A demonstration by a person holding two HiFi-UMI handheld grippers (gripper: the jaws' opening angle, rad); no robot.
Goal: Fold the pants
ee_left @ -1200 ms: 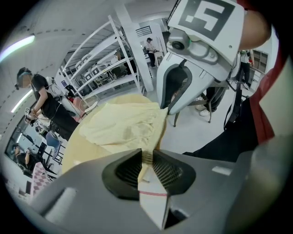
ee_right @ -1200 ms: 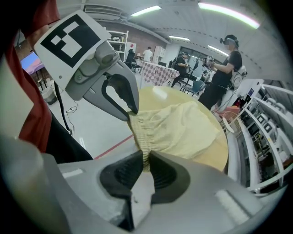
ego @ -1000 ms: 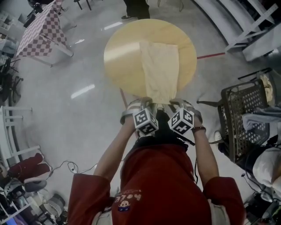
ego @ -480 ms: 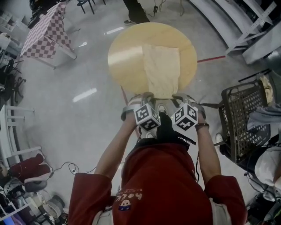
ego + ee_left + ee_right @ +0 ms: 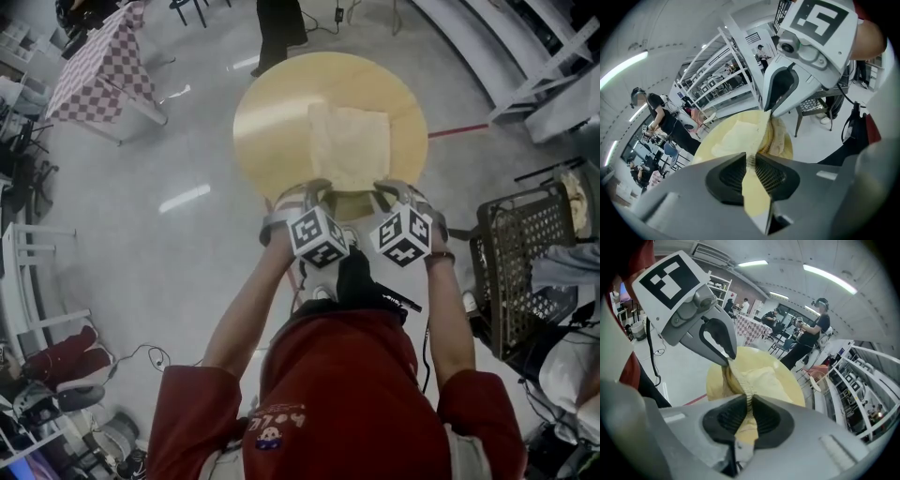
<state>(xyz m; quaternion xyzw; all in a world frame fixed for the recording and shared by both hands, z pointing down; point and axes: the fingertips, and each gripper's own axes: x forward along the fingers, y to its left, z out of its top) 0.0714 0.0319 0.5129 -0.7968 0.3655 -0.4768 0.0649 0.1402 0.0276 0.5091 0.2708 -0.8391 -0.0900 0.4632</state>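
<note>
Two corners of the near end of the pale yellow fabric pants [image 5: 352,141] are clamped, one in the left hand-held gripper [image 5: 751,164] and one in the right hand-held gripper [image 5: 749,409]. Both jaw pairs have just tightened slightly on the cloth.

A second ago this end hung at the near rim of the round light-wood surface [image 5: 267,122]. It has since been raised and carried toward the far side, so the cloth lying flat looks shorter. Judgement: the end-over-end fold is under way, and the held end is not yet laid down.

A ribbed edge band [image 5: 739,380] runs taut between the two hand-held grippers. The remaining cloth lies on the surface, right of centre and lightly wrinkled.
</note>
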